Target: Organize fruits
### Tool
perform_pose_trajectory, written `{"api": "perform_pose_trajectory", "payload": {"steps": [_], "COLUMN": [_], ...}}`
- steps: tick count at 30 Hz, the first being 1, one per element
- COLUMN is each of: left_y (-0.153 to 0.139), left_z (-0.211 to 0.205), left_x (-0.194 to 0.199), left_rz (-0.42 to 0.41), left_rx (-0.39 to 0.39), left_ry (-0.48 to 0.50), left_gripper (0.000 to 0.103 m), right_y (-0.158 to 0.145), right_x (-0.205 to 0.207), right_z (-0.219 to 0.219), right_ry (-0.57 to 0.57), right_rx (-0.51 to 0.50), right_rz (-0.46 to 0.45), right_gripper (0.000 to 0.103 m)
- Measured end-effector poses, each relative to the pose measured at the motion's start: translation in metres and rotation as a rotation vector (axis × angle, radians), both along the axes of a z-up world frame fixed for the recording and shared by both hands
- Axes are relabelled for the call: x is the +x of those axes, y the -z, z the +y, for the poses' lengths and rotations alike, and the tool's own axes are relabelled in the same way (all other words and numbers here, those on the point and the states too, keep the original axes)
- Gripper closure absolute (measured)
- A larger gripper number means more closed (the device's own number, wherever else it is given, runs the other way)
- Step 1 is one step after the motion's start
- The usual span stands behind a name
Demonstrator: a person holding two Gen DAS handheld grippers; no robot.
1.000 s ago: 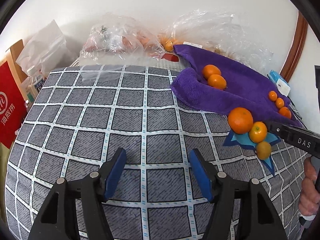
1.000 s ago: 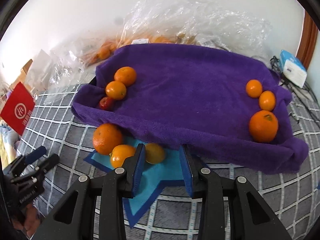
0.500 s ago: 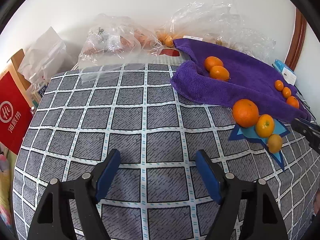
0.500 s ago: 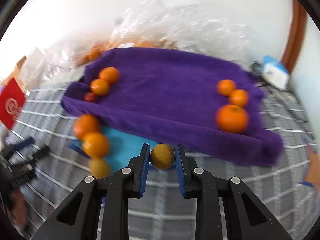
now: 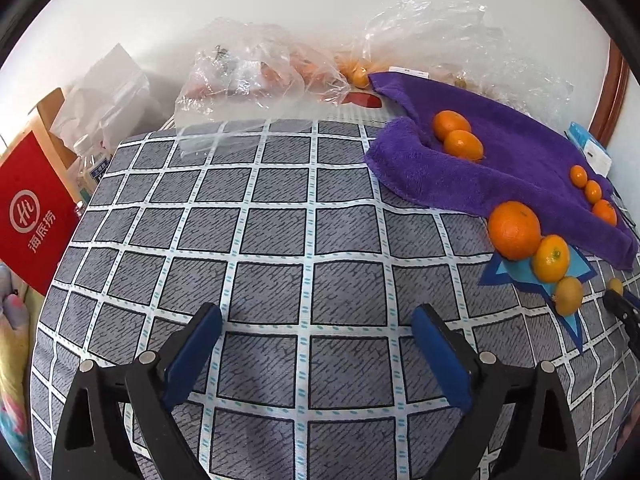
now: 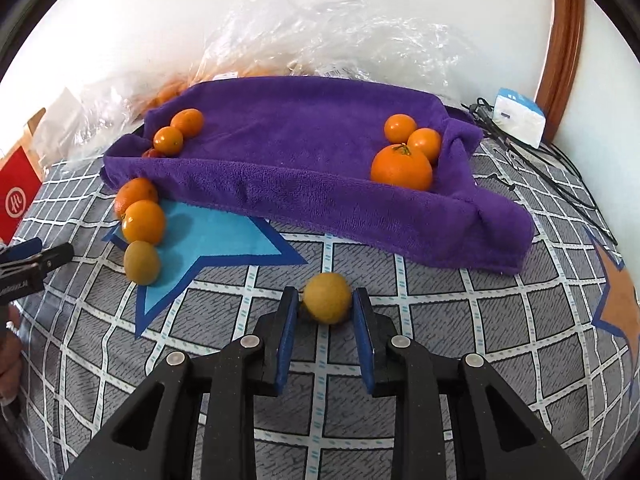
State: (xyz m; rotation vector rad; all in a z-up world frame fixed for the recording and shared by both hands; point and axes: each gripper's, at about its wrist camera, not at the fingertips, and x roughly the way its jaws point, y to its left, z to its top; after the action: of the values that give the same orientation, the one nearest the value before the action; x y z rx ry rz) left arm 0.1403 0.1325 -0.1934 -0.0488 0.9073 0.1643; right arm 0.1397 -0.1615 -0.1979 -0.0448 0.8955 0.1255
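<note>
My right gripper (image 6: 325,299) is shut on a small yellow fruit (image 6: 327,303) just above the checked cloth, in front of the purple towel (image 6: 300,168); its jaws are easing open slightly. On the blue star mat (image 6: 216,236) to the left lie a big orange (image 6: 134,196), a mandarin (image 6: 143,222) and another yellow fruit (image 6: 141,262). The towel holds two mandarins (image 6: 176,132) at its left end and three oranges (image 6: 402,166) at its right. My left gripper (image 5: 316,314) hangs over bare cloth, its jaws opening wide with nothing between them.
Clear plastic bags (image 5: 260,72) with more fruit lie along the wall. A red bag (image 5: 32,212) stands at the left edge. A white and blue box (image 6: 518,114) and black cables (image 6: 532,160) lie at the back right. An orange star mat (image 6: 618,300) lies at the right.
My right gripper shut on the yellow fruit at the blue star and carried it to the right, off the mat. My left gripper's jaws spread wider while staying put.
</note>
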Motion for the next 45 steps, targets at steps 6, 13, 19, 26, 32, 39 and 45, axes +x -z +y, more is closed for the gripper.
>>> {"api": "perform_pose_trajectory", "payload": {"steps": [6, 13, 19, 26, 32, 39, 45], "left_y": [-0.002, -0.025, -0.036, -0.021, -0.012, -0.018, -0.015], "left_z": [-0.007, -0.028, -0.071, -0.091, -0.094, -0.084, -0.069], "left_x": [-0.004, 0.001, 0.032, 0.061, 0.071, 0.052, 0.026], "left_rz": [-0.007, -0.033, -0.023, 0.019, 0.06, 0.054, 0.042], "left_rx": [0.029, -0.231, -0.281, -0.314, -0.321, -0.283, -0.219], "left_ry": [-0.008, 0.04, 0.118, 0.074, 0.085, 0.082, 0.059], "left_gripper": [0.015, 0.04, 0.04, 0.041, 0.064, 0.064, 0.063], "right_y": [-0.009, -0.008, -0.006, -0.003, -0.002, -0.003, -0.002], "right_x": [-0.006, -0.001, -0.001, 0.004, 0.005, 0.005, 0.005], "right_z": [-0.004, -0.021, -0.031, -0.034, -0.036, -0.036, -0.034], "right_ry": [0.002, 0.025, 0.023, 0.048, 0.049, 0.048, 0.05], "right_rx": [0.016, -0.014, 0.051, 0.051, 0.068, 0.066, 0.052], "right_rz": [-0.024, -0.034, -0.035, -0.013, -0.008, -0.008, -0.008], "right_gripper": [0.079, 0.079, 0.079, 0.079, 0.079, 0.079, 0.079]}}
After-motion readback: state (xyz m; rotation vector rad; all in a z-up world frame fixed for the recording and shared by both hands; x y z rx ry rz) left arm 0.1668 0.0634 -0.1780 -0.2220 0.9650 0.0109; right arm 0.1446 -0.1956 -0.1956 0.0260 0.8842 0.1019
